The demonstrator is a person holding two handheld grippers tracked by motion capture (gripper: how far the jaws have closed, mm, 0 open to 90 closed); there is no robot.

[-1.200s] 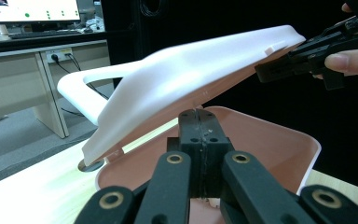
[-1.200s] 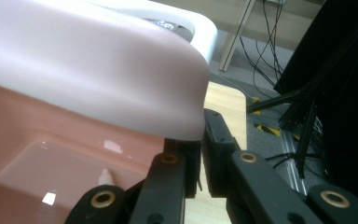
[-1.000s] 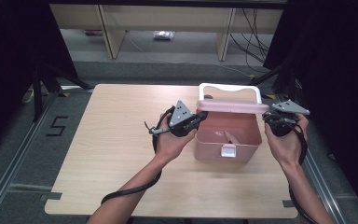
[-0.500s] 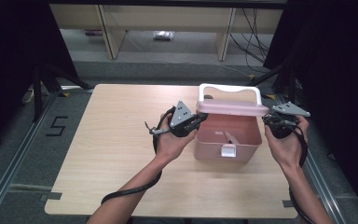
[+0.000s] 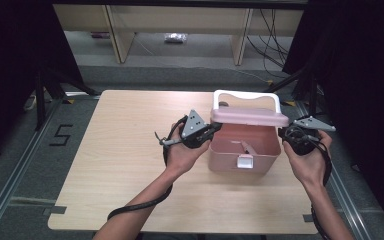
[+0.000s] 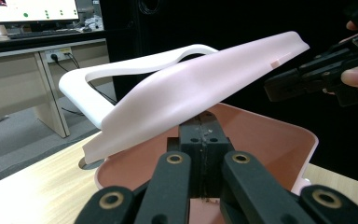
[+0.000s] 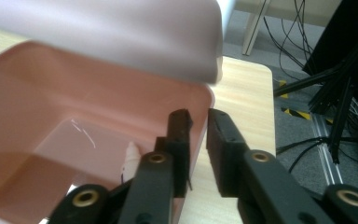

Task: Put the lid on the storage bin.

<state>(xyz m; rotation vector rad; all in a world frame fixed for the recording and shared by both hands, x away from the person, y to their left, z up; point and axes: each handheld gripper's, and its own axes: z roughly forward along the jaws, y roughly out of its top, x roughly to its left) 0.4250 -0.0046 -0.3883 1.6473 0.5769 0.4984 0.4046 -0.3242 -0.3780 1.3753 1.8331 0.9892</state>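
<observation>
Pink box [image 5: 245, 150] at table's [image 5: 120, 165] right half, lid [image 5: 248, 118] propped half open. Left gripper [image 5: 215, 128] shut, under the lid's edge. Right gripper [image 7: 198, 122] just opening, slightly apart astride the box's right wall, not pressing. Best: keep left steady, lift lid slowly, free right sideways.

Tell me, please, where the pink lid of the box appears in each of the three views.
High view: the pink lid is right of centre, raised over the box.
Left gripper view: it slants across the middle.
Right gripper view: it spans the top.
Shared landmark: the pink box.
</observation>
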